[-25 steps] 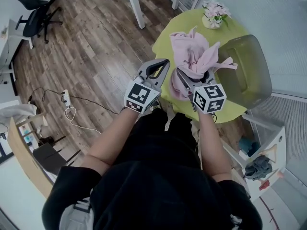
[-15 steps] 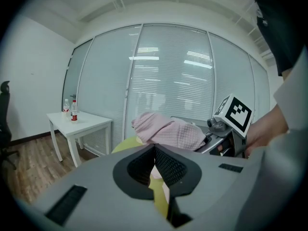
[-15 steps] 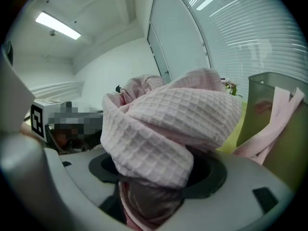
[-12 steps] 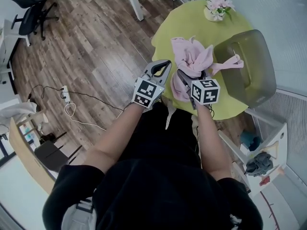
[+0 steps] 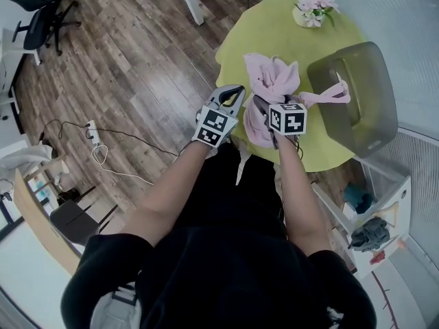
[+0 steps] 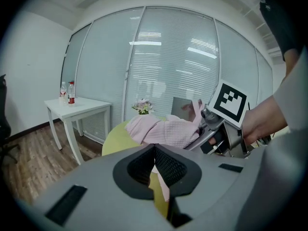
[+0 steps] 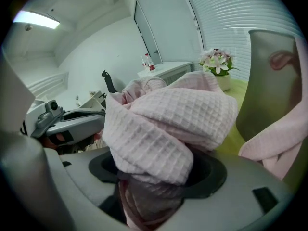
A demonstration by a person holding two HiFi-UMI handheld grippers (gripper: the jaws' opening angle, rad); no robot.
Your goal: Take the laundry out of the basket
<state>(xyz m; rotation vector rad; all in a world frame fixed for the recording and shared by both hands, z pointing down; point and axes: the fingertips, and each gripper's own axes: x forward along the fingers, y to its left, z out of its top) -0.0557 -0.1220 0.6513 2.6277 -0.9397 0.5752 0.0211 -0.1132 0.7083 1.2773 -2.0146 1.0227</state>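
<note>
Right gripper (image 5: 259, 105) pinches pink towel (image 5: 271, 78) left of basket (image 5: 358, 55). Left gripper view alone confirms left gripper (image 6: 154, 149) jaws pressed together, empty.

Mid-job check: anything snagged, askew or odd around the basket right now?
Yes, one thing. The pink cloth clamped in the right gripper is mostly out, bunched over the table, but one strip of it trails across to the basket and hangs on its rim, so it may drag.
</note>
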